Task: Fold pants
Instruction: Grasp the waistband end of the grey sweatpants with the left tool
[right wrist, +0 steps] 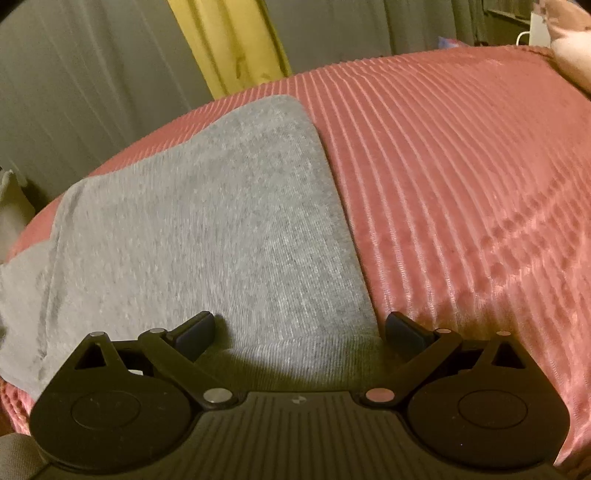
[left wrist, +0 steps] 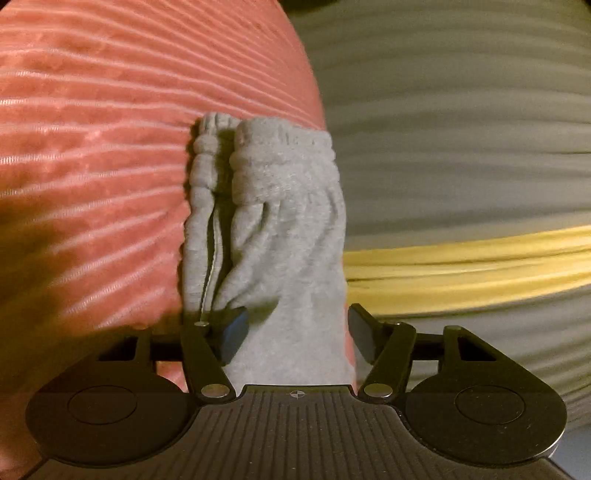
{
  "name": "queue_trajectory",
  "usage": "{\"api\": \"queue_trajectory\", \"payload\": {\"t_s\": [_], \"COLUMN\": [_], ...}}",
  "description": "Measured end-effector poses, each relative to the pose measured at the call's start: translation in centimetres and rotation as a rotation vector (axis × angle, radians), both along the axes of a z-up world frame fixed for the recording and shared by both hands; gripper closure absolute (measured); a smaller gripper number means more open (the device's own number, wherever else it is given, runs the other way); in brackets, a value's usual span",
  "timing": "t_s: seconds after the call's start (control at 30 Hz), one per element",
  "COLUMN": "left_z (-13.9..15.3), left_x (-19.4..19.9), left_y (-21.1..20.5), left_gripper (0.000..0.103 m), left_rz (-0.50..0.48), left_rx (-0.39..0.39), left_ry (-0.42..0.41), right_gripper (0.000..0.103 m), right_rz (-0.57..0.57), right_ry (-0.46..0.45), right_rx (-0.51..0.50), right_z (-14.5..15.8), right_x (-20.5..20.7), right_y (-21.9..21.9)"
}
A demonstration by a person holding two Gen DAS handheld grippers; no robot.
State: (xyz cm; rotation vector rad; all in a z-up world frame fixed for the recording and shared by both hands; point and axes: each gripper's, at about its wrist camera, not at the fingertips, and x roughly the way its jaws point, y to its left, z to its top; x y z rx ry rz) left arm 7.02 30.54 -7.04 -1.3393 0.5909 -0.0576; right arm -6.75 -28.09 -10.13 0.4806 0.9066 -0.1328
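Note:
Grey knit pants (right wrist: pixel 221 221) lie flat on a pink ribbed bedspread (right wrist: pixel 461 184). In the left wrist view a bunched part of the pants with the gathered elastic waistband (left wrist: pixel 280 206) stands up between the jaws of my left gripper (left wrist: pixel 295 328), which are partly apart with the cloth between them. My right gripper (right wrist: pixel 299 330) is wide open just above the near end of the pants, its right fingertip (right wrist: pixel 402 328) at the pants' right edge. Nothing is held in the right gripper.
The pink bedspread (left wrist: pixel 92 147) covers the bed. Grey curtains (left wrist: pixel 461 129) with a yellow stripe (left wrist: pixel 469 262) hang behind it. A person's arm (right wrist: pixel 569 55) and a white object (right wrist: pixel 537 29) show at the far right corner of the bed.

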Motion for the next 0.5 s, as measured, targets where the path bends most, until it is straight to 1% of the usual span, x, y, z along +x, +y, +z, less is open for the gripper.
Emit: {"api": "queue_trajectory", "payload": {"t_s": [0.07,0.17,0.27,0.3,0.37,0.4,0.43,0.5], "left_z": [0.0,-0.4,-0.8,-1.0,-1.8,-2.0,-2.0,-2.0], "left_x": [-0.3,-0.7,-1.5,-1.7,-1.1,-0.9,-0.7,-0.8], "left_y": [0.1,0.8,1.4,1.5,1.1,1.1,1.6,1.9], "left_gripper": [0.036,0.035,0.035,0.035,0.039,0.039,0.037,0.037], "left_rz": [0.0,0.007,0.008,0.016,0.007,0.008,0.011,0.009], "left_rx": [0.01,0.0,0.017,0.023,0.034,0.036,0.029,0.016], "left_ry": [-0.001,0.004,0.015,0.025,0.079,0.087,0.076,0.048], "right_gripper": [0.004,0.004,0.004,0.004,0.004,0.004,0.004,0.004], "right_rz": [-0.004,-0.006,-0.002,0.0,0.0,-0.002,-0.003,-0.001], "right_ry": [-0.001,0.0,0.002,0.002,0.0,-0.001,-0.001,-0.001], "right_rx": [0.005,0.006,-0.011,-0.014,-0.009,-0.005,-0.002,-0.004], "right_z": [0.0,-0.2,-0.2,-0.2,-0.1,-0.1,-0.1,-0.1], "right_x": [-0.1,0.2,0.4,0.3,0.2,0.1,0.1,0.1], "right_y": [-0.2,-0.2,0.1,0.3,0.2,0.1,0.1,0.1]}}
